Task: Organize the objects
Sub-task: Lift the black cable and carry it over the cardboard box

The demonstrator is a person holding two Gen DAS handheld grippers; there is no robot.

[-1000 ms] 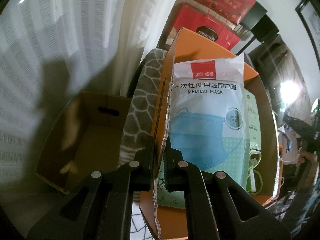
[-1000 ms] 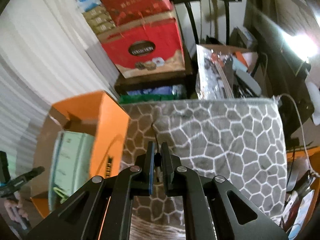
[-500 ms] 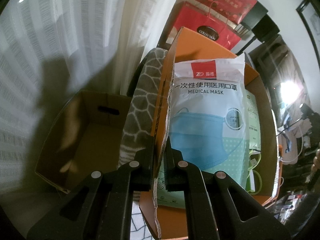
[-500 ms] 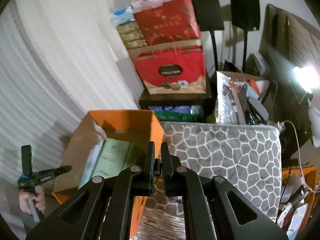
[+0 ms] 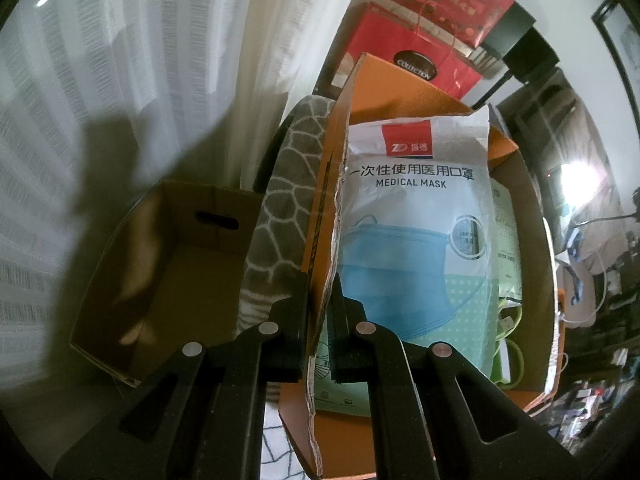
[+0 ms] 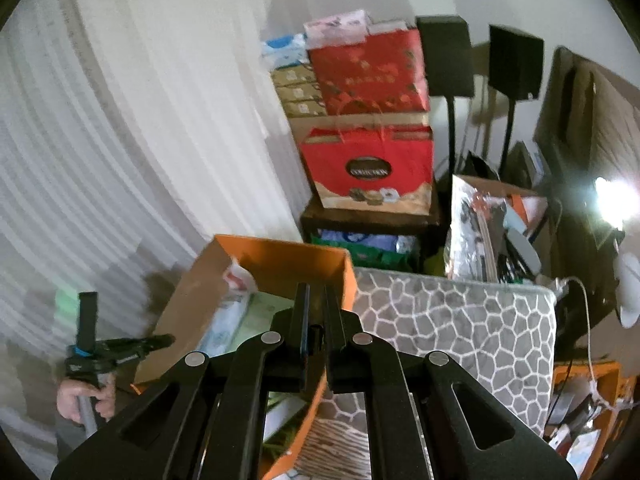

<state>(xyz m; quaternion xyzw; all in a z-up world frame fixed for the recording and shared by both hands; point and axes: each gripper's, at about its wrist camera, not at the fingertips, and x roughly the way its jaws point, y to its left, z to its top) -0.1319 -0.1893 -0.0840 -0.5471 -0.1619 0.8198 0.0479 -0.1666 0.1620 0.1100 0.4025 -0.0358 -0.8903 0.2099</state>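
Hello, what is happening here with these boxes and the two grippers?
A person is sorting things with two hand-held grippers. The left gripper is clamped on the torn wall of the orange box, which holds a medical mask pack. The right gripper is shut and empty above that box. A brown cardboard box sits beside it.

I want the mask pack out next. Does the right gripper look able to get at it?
Probably yes: the mask pack lies on top in the open orange box, and the right gripper hangs above it, jaws shut and empty.
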